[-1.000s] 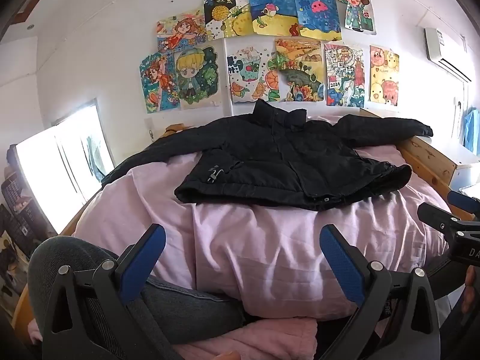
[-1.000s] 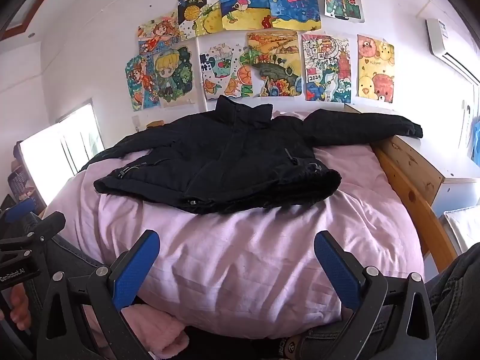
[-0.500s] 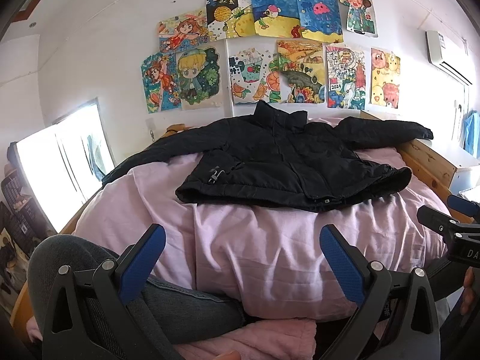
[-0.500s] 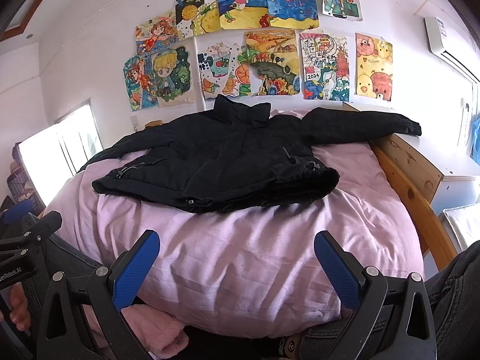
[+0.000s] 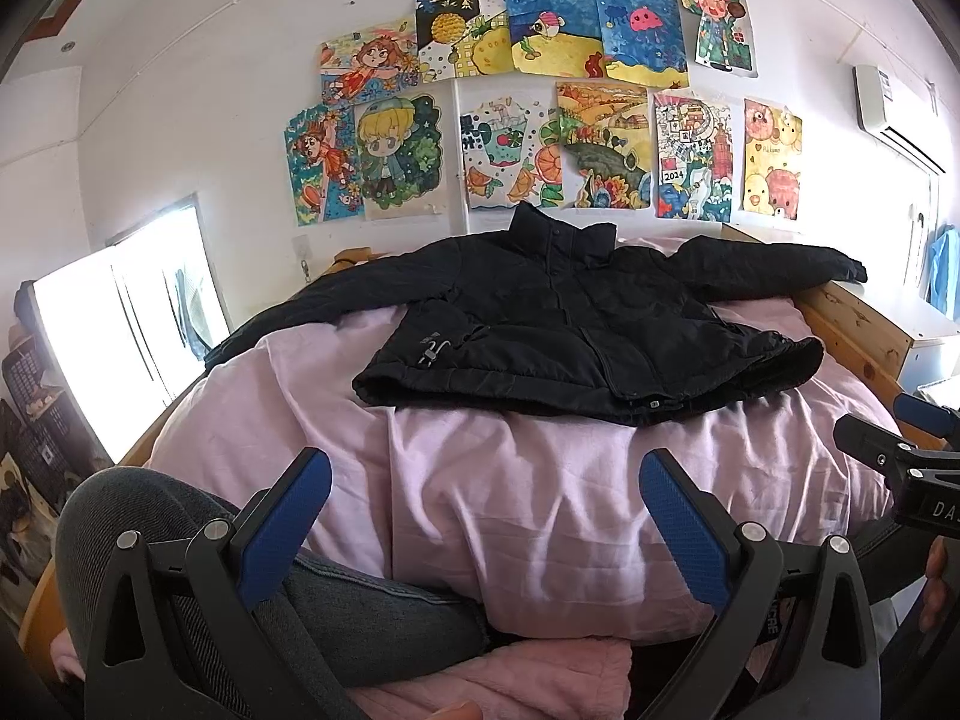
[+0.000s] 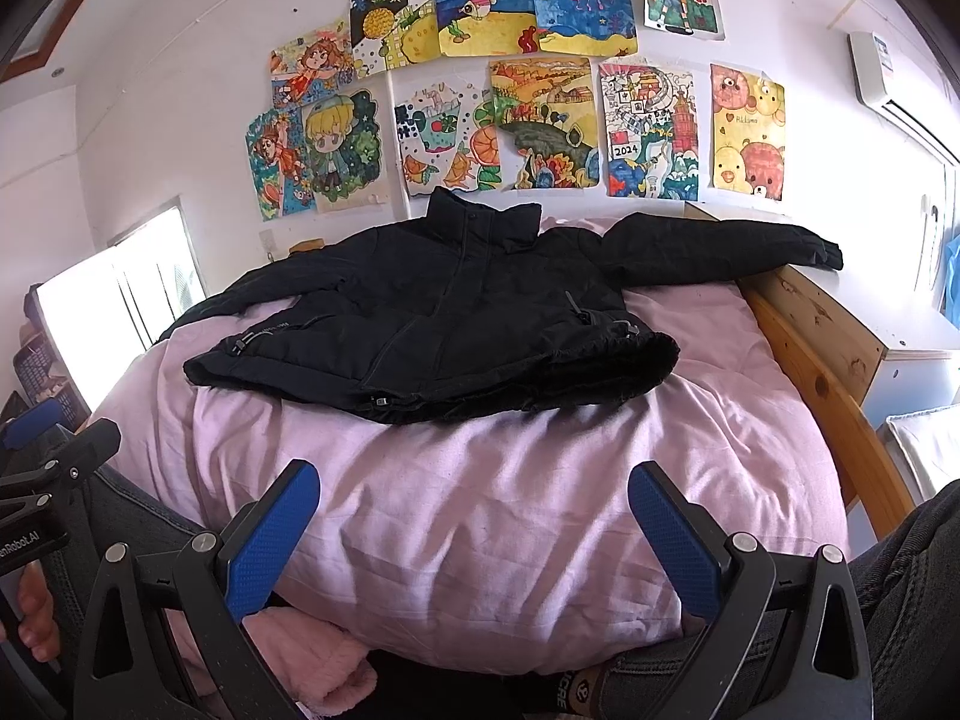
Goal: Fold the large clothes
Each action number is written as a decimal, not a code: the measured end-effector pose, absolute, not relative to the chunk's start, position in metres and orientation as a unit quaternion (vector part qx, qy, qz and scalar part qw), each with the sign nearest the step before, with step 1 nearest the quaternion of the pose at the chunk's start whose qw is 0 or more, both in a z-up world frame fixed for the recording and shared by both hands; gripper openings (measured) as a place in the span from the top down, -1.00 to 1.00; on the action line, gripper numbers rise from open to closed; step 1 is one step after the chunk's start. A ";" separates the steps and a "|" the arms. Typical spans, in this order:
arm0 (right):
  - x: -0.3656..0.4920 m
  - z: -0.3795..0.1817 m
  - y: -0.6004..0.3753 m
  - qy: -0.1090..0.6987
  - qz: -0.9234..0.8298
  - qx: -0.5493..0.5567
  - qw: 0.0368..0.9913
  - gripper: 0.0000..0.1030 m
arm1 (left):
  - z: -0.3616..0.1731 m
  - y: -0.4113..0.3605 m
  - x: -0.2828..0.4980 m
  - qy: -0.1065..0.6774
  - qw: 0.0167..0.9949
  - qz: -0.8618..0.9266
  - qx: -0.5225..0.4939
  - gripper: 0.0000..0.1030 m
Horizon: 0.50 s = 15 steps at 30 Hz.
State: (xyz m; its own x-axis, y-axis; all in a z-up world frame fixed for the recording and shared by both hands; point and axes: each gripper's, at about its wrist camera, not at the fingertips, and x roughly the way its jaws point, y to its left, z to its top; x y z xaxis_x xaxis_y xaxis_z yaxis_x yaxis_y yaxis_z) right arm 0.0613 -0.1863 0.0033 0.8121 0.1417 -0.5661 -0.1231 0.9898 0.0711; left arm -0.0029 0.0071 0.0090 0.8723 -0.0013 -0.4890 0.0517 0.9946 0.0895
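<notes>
Black puffer jacket (image 5: 558, 324) laid out flat, front side up, on a bed with a pale pink duvet (image 5: 540, 492). Collar pointing at the far wall, both sleeves spread out sideways. Right sleeve (image 6: 720, 246) reaching over onto the wooden bed frame (image 6: 804, 330), left sleeve (image 5: 312, 312) running off toward the window side. Hem nearest the cameras, zipped or snapped shut down the middle, a bit bunched and puffy at the right corner.

Left hand-held gripper (image 5: 480, 510) low at the near edge of the bed, blue-padded fingers (image 5: 282, 516) spread wide apart, nothing between them, well short of the jacket's hem. Right hand-held gripper (image 6: 474, 522) same deal: fingers (image 6: 672, 534) wide apart, empty, hovering over the near part of the duvet and not touching the jacket. Each one visible at the edge of the other's view too.

Knees in grey jeans (image 5: 180, 540) tucked up against the near edge of the bed, some fluffy pink fabric (image 6: 312, 648) down below the duvet.

Wall behind covered with a bunch of colourful kids' drawings (image 5: 540, 96). Bright window (image 5: 126, 324) on the left, air conditioner unit (image 5: 894, 114) high up on the right, white cabinet (image 6: 912, 360) just beside the bed frame.
</notes>
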 end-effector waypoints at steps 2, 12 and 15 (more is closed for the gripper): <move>0.061 0.003 -0.186 0.298 0.070 0.016 0.952 -1.00 | 0.009 0.007 -0.003 0.253 0.966 -0.014 0.050 -0.96; 0.061 0.005 -0.187 0.299 0.070 0.017 0.952 -1.00 | 0.008 0.007 -0.003 0.252 0.966 -0.014 0.048 -0.96; 0.061 0.005 -0.187 0.299 0.070 0.017 0.951 -1.00 | 0.008 0.007 -0.003 0.252 0.966 -0.014 0.048 -0.96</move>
State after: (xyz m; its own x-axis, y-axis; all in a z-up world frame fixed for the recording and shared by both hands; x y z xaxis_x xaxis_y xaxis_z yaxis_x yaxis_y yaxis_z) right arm 0.0606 -0.1865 0.0047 0.8110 0.1433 -0.5672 -0.1232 0.9896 0.0739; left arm -0.0032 0.0075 0.0083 0.8727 -0.0021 -0.4883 0.0504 0.9950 0.0857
